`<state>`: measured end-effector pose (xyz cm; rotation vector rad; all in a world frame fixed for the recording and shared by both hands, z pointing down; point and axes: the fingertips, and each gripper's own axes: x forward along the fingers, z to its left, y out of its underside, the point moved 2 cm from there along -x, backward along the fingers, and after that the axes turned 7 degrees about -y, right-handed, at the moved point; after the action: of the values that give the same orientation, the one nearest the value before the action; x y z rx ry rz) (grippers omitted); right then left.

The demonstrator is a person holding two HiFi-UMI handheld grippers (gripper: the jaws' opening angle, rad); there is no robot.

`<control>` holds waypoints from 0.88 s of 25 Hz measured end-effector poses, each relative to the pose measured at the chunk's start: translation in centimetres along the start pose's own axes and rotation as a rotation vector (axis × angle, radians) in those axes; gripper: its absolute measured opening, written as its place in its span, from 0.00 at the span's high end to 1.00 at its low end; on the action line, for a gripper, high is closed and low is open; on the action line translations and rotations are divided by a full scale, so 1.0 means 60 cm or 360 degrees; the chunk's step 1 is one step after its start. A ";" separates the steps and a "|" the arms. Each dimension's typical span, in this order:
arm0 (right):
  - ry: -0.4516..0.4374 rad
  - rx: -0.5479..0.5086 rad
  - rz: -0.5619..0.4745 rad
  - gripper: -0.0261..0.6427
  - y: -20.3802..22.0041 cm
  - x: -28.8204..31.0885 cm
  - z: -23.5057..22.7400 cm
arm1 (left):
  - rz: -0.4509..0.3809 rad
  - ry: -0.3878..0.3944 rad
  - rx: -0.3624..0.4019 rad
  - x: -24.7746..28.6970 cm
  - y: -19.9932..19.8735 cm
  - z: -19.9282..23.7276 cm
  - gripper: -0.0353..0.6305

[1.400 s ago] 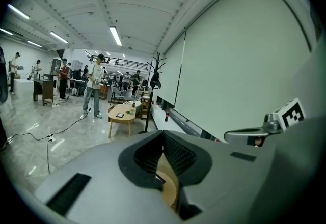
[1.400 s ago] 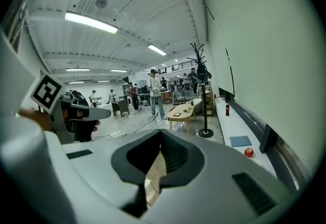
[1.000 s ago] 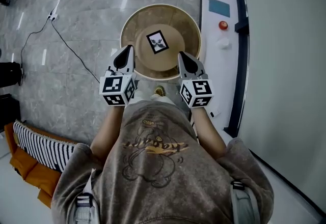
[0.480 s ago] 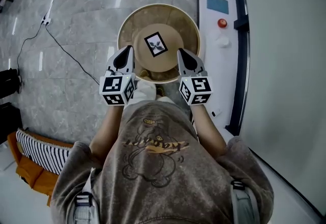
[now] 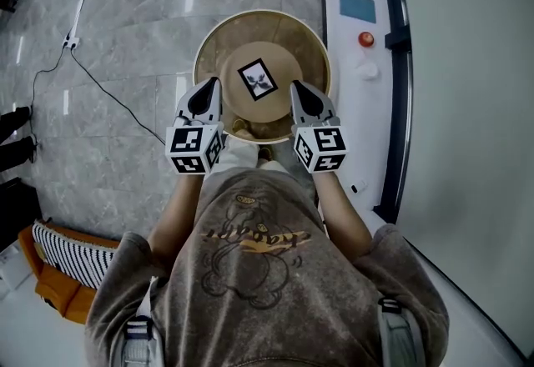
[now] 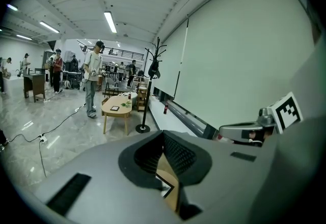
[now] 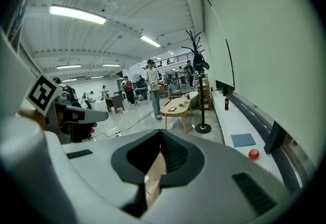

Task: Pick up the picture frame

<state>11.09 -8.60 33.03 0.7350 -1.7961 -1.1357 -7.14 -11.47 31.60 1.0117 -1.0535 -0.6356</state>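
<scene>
The picture frame [image 5: 257, 78], black-edged with a white mat and a dark plant print, lies flat on the raised centre of a round wooden table [image 5: 219, 44]. My left gripper [image 5: 205, 93] hovers over the table's near-left rim and my right gripper [image 5: 299, 93] over its near-right rim. The frame lies between and just beyond them. Both are shut and hold nothing. In the left gripper view the shut left gripper [image 6: 163, 140] shows only a sliver of table and a frame corner [image 6: 166, 185] through its notch. The right gripper [image 7: 160, 139] is shut too.
A white ledge [image 5: 355, 98] runs along the wall at right, carrying a red ball [image 5: 365, 39] and a blue pad [image 5: 357, 6]. A cable [image 5: 108, 77] crosses the grey floor at left. A striped cushion [image 5: 71, 250] lies near-left. Farther off are a low table [image 6: 116, 107], a coat rack [image 6: 151, 90] and people.
The person has stepped forward. The table and frame now sit closer to both grippers, which reach over the near rim. Both stay shut.
</scene>
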 end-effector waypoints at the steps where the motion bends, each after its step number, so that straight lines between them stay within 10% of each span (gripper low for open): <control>1: 0.0002 0.0003 0.0006 0.93 0.001 0.005 -0.002 | 0.0004 0.0003 -0.0002 0.005 0.000 0.002 0.92; 22: 0.0005 0.0008 0.0139 0.93 0.015 0.119 -0.033 | 0.0126 0.0085 -0.0033 0.121 0.020 0.045 0.92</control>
<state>9.59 -14.87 36.80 0.6544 -1.8112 -1.0721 -6.86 -17.96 35.98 0.9591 -1.0328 -0.5514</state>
